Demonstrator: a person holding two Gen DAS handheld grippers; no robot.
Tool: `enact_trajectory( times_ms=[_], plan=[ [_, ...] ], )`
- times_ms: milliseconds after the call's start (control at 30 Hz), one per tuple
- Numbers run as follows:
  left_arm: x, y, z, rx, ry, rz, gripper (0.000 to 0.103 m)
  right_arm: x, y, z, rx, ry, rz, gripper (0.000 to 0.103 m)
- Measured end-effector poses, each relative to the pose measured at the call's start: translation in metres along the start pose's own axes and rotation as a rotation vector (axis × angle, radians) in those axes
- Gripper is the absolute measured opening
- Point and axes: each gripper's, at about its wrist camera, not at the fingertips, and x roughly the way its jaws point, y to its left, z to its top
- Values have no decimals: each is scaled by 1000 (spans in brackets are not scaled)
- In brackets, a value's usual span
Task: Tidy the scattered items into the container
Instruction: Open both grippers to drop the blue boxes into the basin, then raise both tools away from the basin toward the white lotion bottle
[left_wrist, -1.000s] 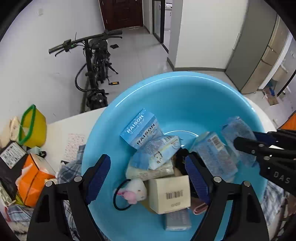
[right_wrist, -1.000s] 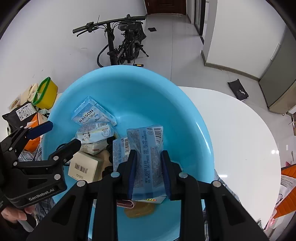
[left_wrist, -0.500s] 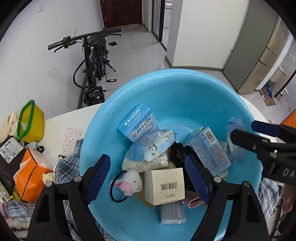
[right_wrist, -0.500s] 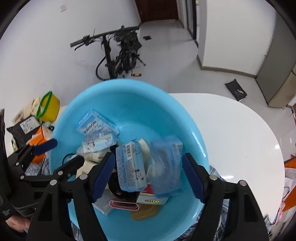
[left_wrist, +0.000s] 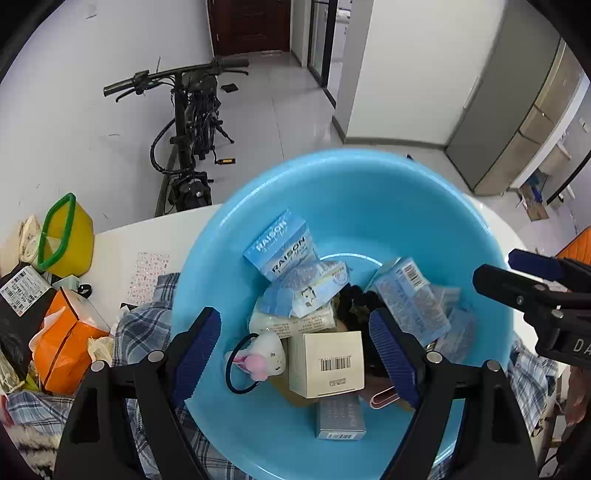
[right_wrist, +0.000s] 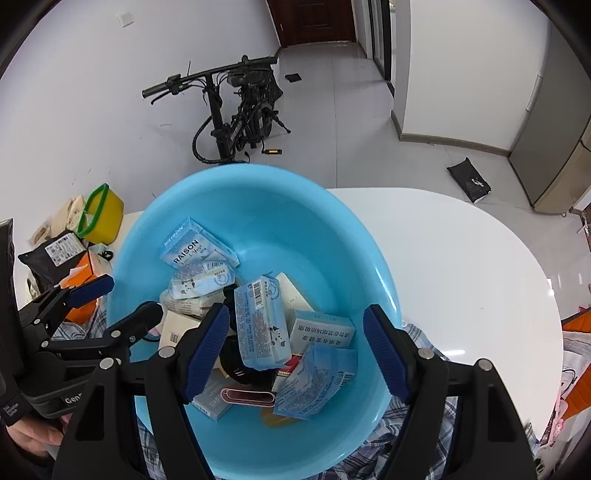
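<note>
- White desk (right_wrist: 461, 258) under us, tiled floor behind it, with one folding bicycle (right_wrist: 236, 110) parked against the wall
- We see one blue basin (left_wrist: 354, 192), the container, sitting on a plaid cloth (left_wrist: 147, 325) at the desk's near edge; the task's items we can make out all lie inside it
- Our left gripper (left_wrist: 295, 354) hovers over the basin with its fingers spread and nothing pinched between them
- Our right gripper (right_wrist: 295, 347) also hangs above the pile, fingers spread wide apart, holding nothing; a blue tissue pack (right_wrist: 317, 380) lies loose in the basin below it
- We count roughly three soft blue tissue packs, one Raison carton (left_wrist: 284, 243), one white barcode box (left_wrist: 327, 363), one small grey box (left_wrist: 340, 417), one plush toy on a hair tie (left_wrist: 262, 356) and one pink clip (right_wrist: 247, 397); deeper things are too buried to count
- We judge the tissue packs light, squashy and slick in their film, so we would pinch them across the short middle, firmly enough that the wrap does not slide
- We judge the cartons light but stiff, easy to dent at corners, best taken across two flat faces
- Off to the left we see one yellow bin (left_wrist: 68, 236), one orange box (left_wrist: 62, 339) and a black labelled parcel (right_wrist: 55, 254); whether these belong to the task we cannot tell
</note>
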Motion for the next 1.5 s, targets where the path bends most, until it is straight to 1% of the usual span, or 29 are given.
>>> enact_trajectory(
  times_ms=[100, 200, 267, 367, 467, 533, 633, 800, 967, 1133, 1233, 1333, 1433, 1500],
  plan=[
    [-10, -1, 1, -2, -17, -15, 85, -8, -1, 0, 5, -26, 12, 74],
    [-23, 2, 0, -2, -56, -39, 85, -19, 0, -4, -6, -90, 20, 74],
    [-34, 5, -4, -4, -91, -26, 85, -24, 0, -9, -19, -121, 29, 74],
    [-54, 9, -16, 9, -170, 1, 85, -34, -3, -20, -18, -159, 47, 74],
    [-75, 15, -35, -3, -232, -18, 85, -50, -1, -41, -33, -209, 46, 74],
    [-88, 18, -51, 2, -270, -36, 85, -62, 4, -58, -77, -263, 19, 74],
    [-104, 23, -75, 11, -327, -22, 85, -77, 11, -84, -142, -323, -7, 74],
    [-124, 18, -103, 27, -375, -33, 85, -94, 9, -111, -125, -364, 41, 74],
    [-147, 7, -126, 53, -440, -27, 85, -112, 14, -133, -145, -412, 51, 74],
    [-149, 0, -155, 88, -457, -14, 86, -121, 14, -163, -150, -456, 65, 74],
    [-134, -4, -180, 102, -453, 15, 86, -116, 9, -188, -150, -492, 53, 74],
    [-114, -6, -202, 113, -433, 45, 86, -101, 4, -210, -152, -460, 61, 74],
    [-97, -7, -223, 109, -397, 41, 86, -84, 0, -229, -140, -416, 73, 74],
    [-90, -8, -234, 104, -385, 36, 86, -76, -1, -241, -140, -409, 73, 74]
  ],
)
